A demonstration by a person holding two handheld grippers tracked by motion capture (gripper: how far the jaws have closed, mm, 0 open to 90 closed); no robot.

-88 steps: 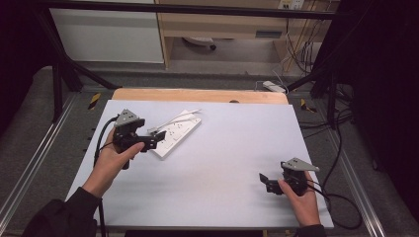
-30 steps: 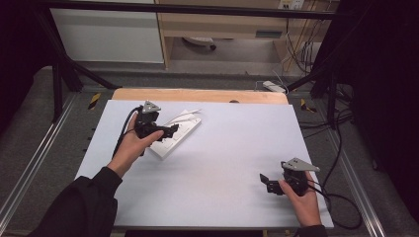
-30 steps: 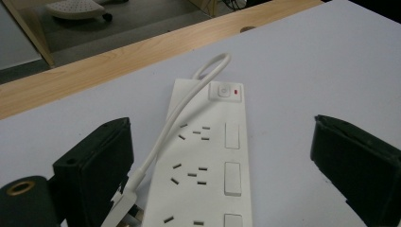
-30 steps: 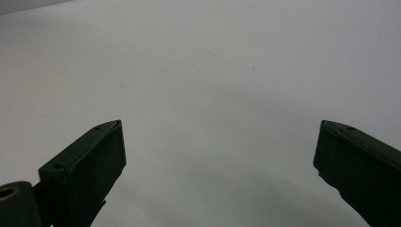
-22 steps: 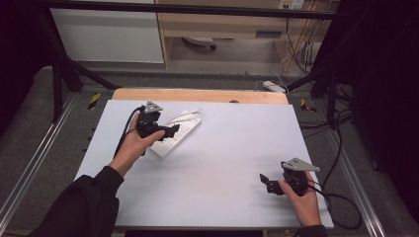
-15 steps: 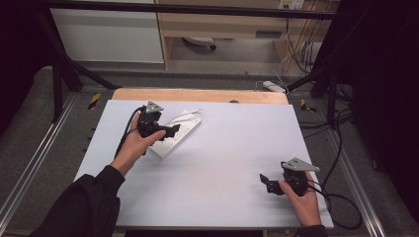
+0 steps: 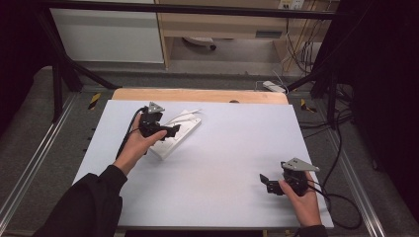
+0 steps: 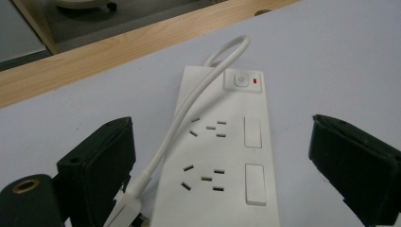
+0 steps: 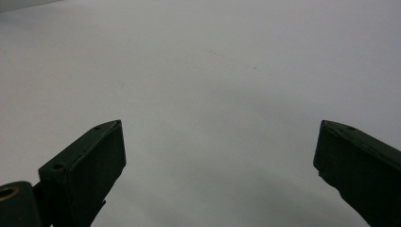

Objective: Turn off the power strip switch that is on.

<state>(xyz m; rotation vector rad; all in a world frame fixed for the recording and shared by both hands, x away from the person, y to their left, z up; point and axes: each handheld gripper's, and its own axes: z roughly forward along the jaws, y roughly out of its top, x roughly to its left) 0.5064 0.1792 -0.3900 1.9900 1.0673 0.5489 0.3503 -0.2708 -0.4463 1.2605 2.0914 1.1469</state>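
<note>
Power strip [image 8: 222, 156] is lying flat near the far left of the white table [image 7: 237, 163], its white cord [image 8: 189, 118] looping across the sockets. Left gripper [image 7: 170, 131] is hovering right over it, jaws spread wide. Right gripper [image 7: 267, 183] is sitting well apart near the front right, also spread, pinching nothing.

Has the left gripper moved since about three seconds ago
Yes. The left gripper has shifted forward and to the right, toward the wooden strip at the table's far edge, and now hangs over the white power strip with jaws open.
</note>
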